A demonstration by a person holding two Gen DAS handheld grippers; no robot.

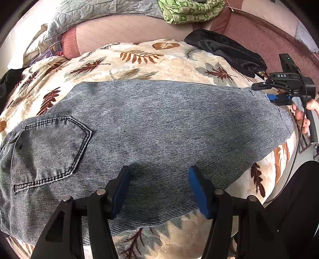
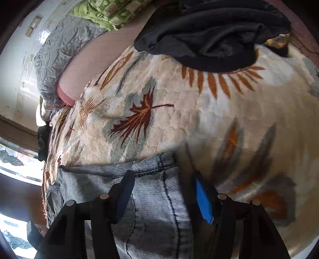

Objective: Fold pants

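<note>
Grey-blue denim pants (image 1: pixel 143 127) lie flat across a leaf-print blanket (image 1: pixel 139 59), back pocket (image 1: pixel 49 147) at the left, leg ends at the right. My left gripper (image 1: pixel 159 191) is open, its blue pads (image 1: pixel 119 195) hovering over the pants' near edge. My right gripper (image 1: pixel 267 95) shows at the far right by the hem corner. In the right wrist view the right gripper (image 2: pixel 161 197) is open, its jaws standing either side of the hem (image 2: pixel 155 191) just above the blanket (image 2: pixel 219 119).
A black garment (image 1: pixel 229 49) (image 2: pixel 215 33) lies on the blanket's far right. A green patterned cloth (image 1: pixel 189 10) and a grey quilt (image 1: pixel 89 14) lie at the back on a pink mattress (image 1: pixel 129 29). A window (image 2: pixel 12 159) is to the left.
</note>
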